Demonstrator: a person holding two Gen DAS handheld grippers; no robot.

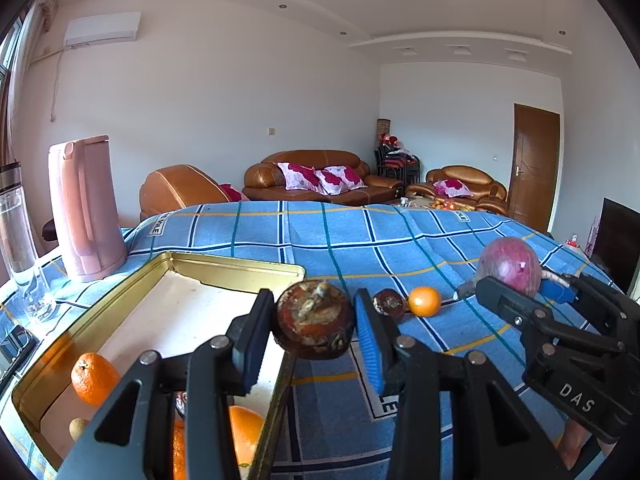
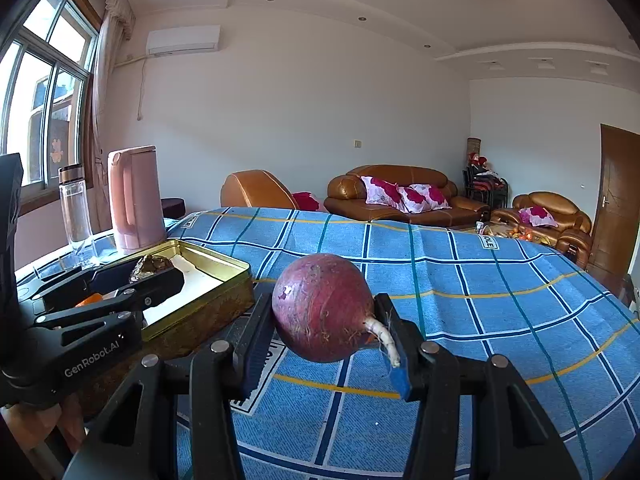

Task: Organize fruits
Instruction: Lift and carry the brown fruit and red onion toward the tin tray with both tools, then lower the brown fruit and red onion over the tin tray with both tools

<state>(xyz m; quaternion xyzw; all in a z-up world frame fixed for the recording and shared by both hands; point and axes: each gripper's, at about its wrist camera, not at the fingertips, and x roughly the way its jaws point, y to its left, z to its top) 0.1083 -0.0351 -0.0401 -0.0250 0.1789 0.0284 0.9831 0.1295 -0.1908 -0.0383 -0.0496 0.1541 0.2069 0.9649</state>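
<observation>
My left gripper (image 1: 316, 324) is shut on a dark brown mangosteen (image 1: 314, 320), held above the right rim of a gold tin tray (image 1: 224, 268). In the tray lie an orange (image 1: 94, 378), another orange (image 1: 244, 432) and a small pale fruit (image 1: 78, 428). On the blue checked cloth beyond sit a second mangosteen (image 1: 389, 302) and a small orange (image 1: 424, 301). My right gripper (image 2: 326, 320) is shut on a round purple radish (image 2: 324, 306) with a white root, held above the cloth; the left wrist view shows the radish (image 1: 508, 266) at the right.
A pink kettle (image 1: 86, 208) and a clear glass bottle (image 1: 20, 240) stand at the table's left, behind the tray. The blue checked cloth (image 2: 480, 288) covers the table. Brown sofas with pink cushions (image 2: 400, 196) stand across the room.
</observation>
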